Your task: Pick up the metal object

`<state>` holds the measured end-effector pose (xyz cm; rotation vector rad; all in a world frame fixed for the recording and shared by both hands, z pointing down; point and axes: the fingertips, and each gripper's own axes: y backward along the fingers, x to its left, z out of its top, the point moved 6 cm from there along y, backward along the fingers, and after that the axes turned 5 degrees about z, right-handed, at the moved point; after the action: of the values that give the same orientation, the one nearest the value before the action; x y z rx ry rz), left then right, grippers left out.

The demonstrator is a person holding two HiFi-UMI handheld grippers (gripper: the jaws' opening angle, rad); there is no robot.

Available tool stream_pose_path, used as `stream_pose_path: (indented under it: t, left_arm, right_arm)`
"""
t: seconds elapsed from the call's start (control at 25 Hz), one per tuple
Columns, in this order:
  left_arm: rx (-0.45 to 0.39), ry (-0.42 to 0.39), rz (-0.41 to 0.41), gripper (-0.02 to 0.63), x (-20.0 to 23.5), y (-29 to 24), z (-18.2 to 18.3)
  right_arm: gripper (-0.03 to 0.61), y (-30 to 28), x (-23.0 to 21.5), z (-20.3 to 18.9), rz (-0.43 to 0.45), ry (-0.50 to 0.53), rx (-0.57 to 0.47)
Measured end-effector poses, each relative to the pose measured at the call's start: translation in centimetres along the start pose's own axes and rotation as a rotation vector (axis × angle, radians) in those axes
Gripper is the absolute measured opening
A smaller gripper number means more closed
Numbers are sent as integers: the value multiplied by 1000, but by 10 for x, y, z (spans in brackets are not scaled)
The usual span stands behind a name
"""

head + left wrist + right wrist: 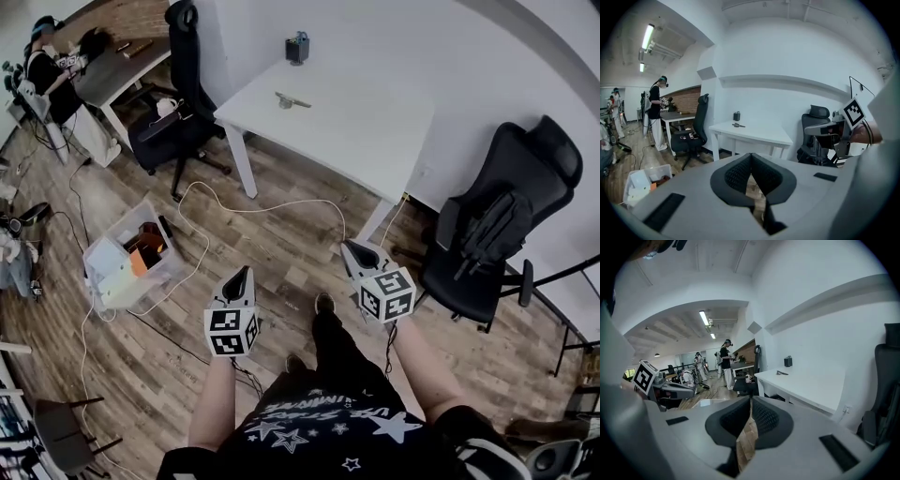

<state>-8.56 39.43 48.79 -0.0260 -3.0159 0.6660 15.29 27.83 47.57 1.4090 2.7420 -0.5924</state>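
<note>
**A:** Nearest was the person's dark, star-printed shirt (319, 422), and just beyond it both grippers hung low over the plank floor (281, 253) — why there?

**B:** My guess is the reach hadn't started. The left gripper (243, 272) and right gripper (349, 247) each had their ribbed black pads (737, 174) closed tip to tip, with nothing between them.

**A:** And the metal object (292, 99)?

**B:** It was small, thin and flat — lying near the left end of the smooth white table (375, 131), a little in from the back edge where a dark holder (297, 47) stood. It was well apart from both grippers.
</note>
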Motion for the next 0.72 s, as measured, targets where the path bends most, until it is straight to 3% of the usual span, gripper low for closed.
stream_pose_path:
  t: [0.32, 0.72]
  left_arm:
    - [38, -17, 40, 20, 27, -80, 30]
    - [25, -35, 42, 20, 38, -230, 111]
  right_arm:
    - [49, -80, -70, 23, 34, -25, 7]
    - [49, -185, -183, 75, 62, -17, 26]
